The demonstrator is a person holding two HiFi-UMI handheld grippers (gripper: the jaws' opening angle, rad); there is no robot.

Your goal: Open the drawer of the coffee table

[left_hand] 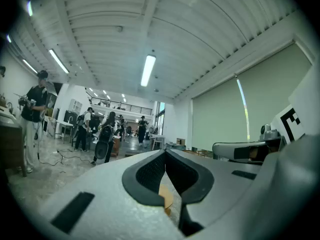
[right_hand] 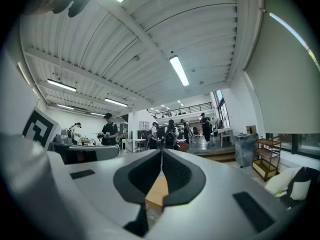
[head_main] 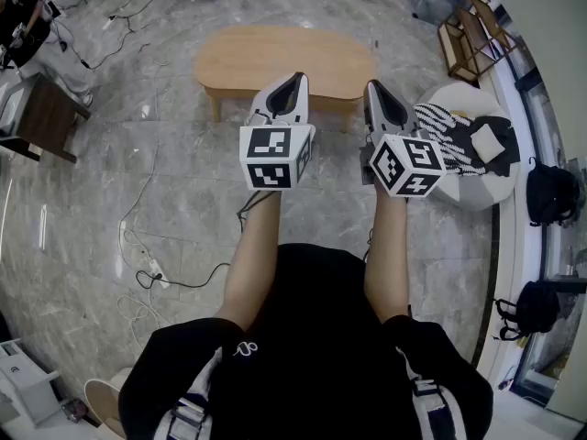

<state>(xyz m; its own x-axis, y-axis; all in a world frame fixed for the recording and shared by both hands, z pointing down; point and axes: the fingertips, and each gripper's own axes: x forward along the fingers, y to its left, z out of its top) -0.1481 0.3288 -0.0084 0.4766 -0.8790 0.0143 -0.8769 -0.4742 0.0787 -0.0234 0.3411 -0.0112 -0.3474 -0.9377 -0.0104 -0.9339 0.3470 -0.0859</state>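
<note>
Two claws, both clenched on nothing, hang level above the floor. In their own views the left claw (head_main: 294, 81) and the right claw (head_main: 373, 88) each show dark dimpled pads pressed together.

The table (head_main: 284, 58) stands farther off, beyond both tips and apart from them. Its drawer cannot be seen from above. It may sit under the near edge, but I cannot tell.

That is the first risk: reaching for the wrong side. A second is arriving with the pads closed, so they bump the drawer front rather than take it. A third, in my judgement, is the table sliding. It looks light on slim legs, and the floor (head_main: 83, 200) is glossy grey veined stone, so a pull could drag the whole thing. A power strip (head_main: 149, 266) with loose cables lies on the near left and could catch a foot.

The top is pale smooth wood, a long oval with rounded ends. The claw shells are hard off-white plastic.
</note>
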